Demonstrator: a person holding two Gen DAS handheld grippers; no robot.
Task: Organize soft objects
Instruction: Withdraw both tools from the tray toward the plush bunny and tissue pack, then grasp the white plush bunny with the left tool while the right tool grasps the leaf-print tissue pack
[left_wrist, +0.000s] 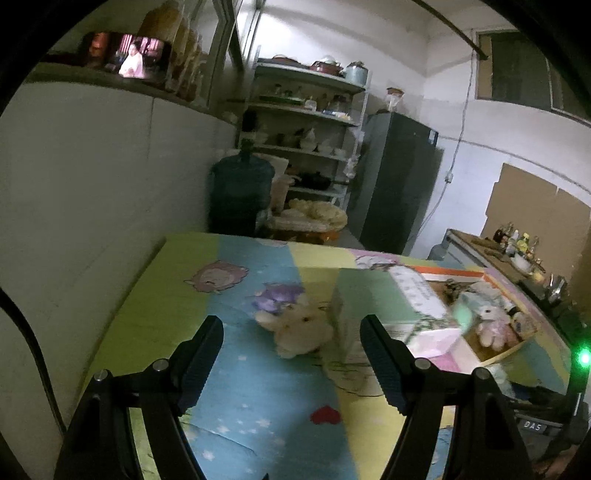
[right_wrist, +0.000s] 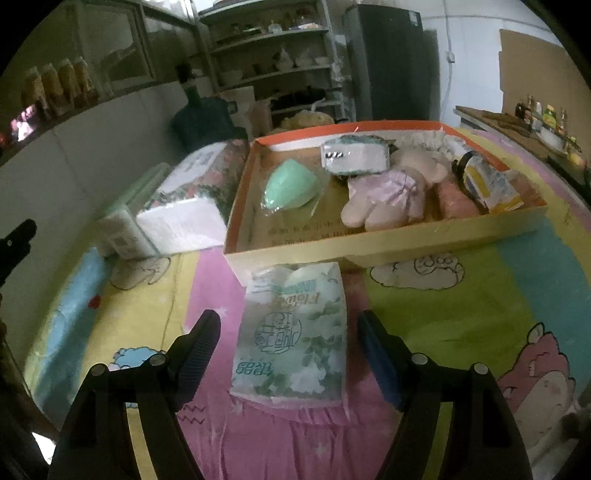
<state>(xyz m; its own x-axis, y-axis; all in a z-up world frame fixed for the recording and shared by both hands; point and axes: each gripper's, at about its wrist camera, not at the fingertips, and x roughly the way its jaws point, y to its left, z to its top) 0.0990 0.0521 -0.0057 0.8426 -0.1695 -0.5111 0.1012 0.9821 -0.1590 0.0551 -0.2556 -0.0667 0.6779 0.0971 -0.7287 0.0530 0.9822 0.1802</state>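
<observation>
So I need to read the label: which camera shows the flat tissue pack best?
The right wrist view: the tissue pack lies whole on the cloth, between the open fingers of the right gripper, print facing up. The left wrist view does not clearly show it.

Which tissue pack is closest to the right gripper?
The flat flowered tissue pack lying alone on the cloth just before the open right gripper. The other tissue packs sit farther back, left of the box.
</observation>
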